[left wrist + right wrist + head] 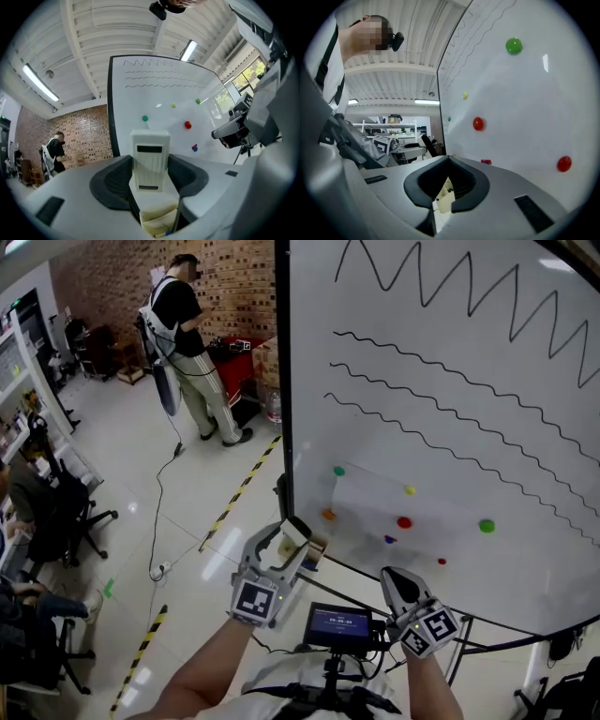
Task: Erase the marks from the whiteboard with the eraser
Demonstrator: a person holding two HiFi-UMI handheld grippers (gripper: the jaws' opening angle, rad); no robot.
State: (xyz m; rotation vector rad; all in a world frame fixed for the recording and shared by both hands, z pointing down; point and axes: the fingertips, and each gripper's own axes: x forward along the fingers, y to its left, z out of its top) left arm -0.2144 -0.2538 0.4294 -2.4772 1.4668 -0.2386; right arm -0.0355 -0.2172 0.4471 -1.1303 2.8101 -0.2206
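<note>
The whiteboard (487,549) stands upright ahead and to my right. It bears a black zigzag (450,287) along the top and three wavy lines (441,376) below it. My left gripper (289,542) is shut on a white eraser (295,531), low down near the board's bottom left corner and apart from the surface. In the left gripper view the eraser (150,159) stands upright between the jaws, with the board (154,101) beyond it. My right gripper (401,583) is shut with nothing in it, just below the board's lower edge. The right gripper view shows the board (525,117) close by.
Several coloured magnets, such as a red one (404,521) and a green one (486,526), dot the board's lower part. A person (187,343) stands at the back left. Office chairs (56,521), a floor cable (157,521) and yellow-black tape (234,498) lie left.
</note>
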